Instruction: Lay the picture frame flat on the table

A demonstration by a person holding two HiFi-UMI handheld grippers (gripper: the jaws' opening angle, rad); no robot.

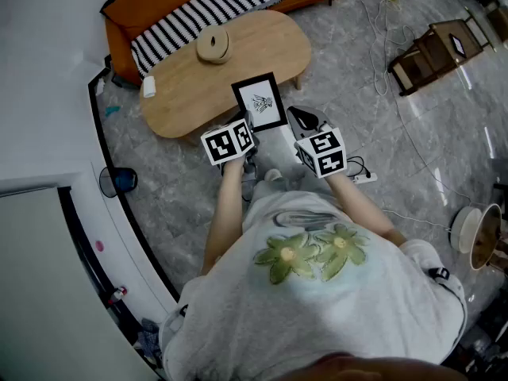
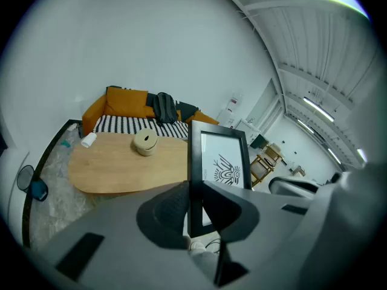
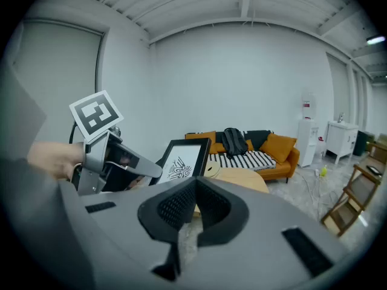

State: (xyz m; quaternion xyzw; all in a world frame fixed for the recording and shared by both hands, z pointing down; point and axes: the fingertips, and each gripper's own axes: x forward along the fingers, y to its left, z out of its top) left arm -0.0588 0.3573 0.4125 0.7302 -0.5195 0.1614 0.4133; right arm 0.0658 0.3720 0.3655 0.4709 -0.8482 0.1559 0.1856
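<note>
Jaws of the left gripper (image 2: 195,213) are clamped on the black border of the picture frame (image 2: 217,168), with one pad pressed on each face near a lower corner. The frame is held upright in the air, clear of the wooden table (image 1: 198,86), and is seen over the table's near edge in the head view. Jaws of the right gripper (image 3: 195,204) are closed together with nothing between them. This gripper is held just beside the frame, apart from it. A round beige container (image 1: 213,44) is set on the tabletop.
</note>
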